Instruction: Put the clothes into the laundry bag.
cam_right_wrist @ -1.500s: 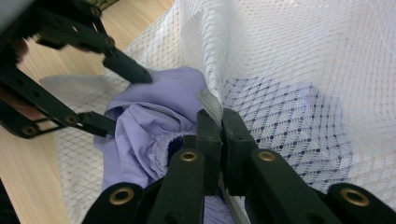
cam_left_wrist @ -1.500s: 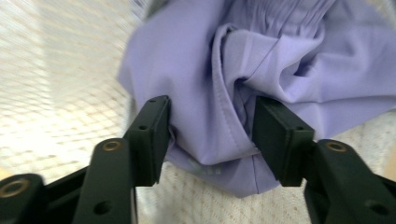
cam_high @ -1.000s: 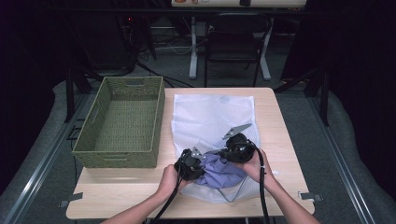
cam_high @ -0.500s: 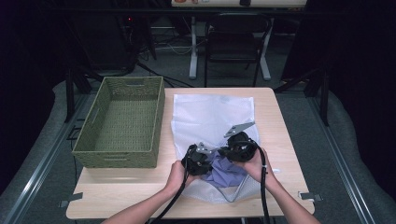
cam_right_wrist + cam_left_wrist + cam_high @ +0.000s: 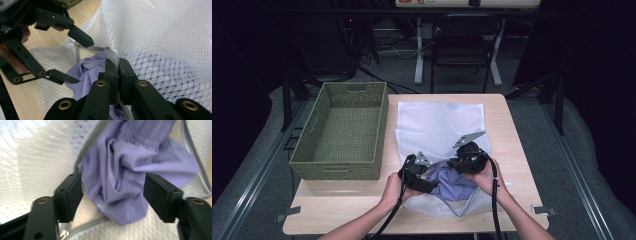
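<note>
1. Purple garment (image 5: 454, 182) lies half inside the white mesh laundry bag (image 5: 439, 125) at the table's (image 5: 357, 212) near edge, between both grippers.
2. Left gripper (image 5: 113, 192): its own view shows the jaws apart, having just been opening, with the garment between them; contact with the pads is probably lost, though blur hinders judgement.
3. Right gripper (image 5: 118, 75): jaws clamped on the bag's grey zipper edge (image 5: 112, 57), lifting the opening.
4. Green woven basket (image 5: 342, 131) stands left of the bag.
5. Mesh veils the garment's far portion.
</note>
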Demonstrator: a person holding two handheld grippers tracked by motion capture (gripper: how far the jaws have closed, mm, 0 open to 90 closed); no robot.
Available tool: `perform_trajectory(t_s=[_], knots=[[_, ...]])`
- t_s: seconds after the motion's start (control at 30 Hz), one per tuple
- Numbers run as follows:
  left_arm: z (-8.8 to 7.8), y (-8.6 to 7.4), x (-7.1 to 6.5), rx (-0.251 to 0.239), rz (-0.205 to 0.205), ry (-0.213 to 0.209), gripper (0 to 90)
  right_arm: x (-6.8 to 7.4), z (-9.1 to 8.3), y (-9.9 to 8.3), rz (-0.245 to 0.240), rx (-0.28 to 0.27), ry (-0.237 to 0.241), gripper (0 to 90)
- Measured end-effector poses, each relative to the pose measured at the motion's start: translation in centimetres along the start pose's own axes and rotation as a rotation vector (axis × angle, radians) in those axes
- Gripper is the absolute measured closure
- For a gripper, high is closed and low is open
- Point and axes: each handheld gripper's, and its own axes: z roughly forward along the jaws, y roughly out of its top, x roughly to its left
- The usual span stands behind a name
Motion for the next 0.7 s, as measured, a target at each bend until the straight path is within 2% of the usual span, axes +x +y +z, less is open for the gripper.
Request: perform_trajectory(t_s=[0.1, 0.2, 0.27, 0.33, 0.57, 0.63, 0.7], knots=[[0.5, -0.3, -0.1, 0.023, 0.001, 0.001, 31.3, 0.0, 0.1, 0.0, 0.002, 0.001, 0.003, 87.3], [1.4, -0.6, -0.1, 0.036, 0.007, -0.013, 37.8, -0.1, 0.2, 0.1, 0.001, 0.005, 0.004, 87.3], [2.0, -0.8, 0.1, 0.039, 0.014, -0.032, 41.9, 0.0, 0.4, 0.1, -0.005, 0.009, 0.005, 87.2], [2.6, -1.0, 0.5, 0.036, -0.003, -0.068, 46.6, 0.0, 0.5, 0.1, -0.007, 0.014, 0.007, 87.1], [3.6, -0.8, 0.7, 0.027, -0.006, -0.066, 73.1, -0.1, 0.4, 0.1, 0.000, 0.008, 0.009, 87.2], [3.7, -0.7, 0.7, 0.020, -0.009, -0.058, 77.3, -0.2, 0.4, 0.2, -0.002, 0.002, 0.008, 87.2], [3.9, -0.6, 0.7, 0.012, -0.015, -0.071, 78.3, -0.1, 0.3, 0.3, -0.007, -0.005, 0.008, 87.2]])
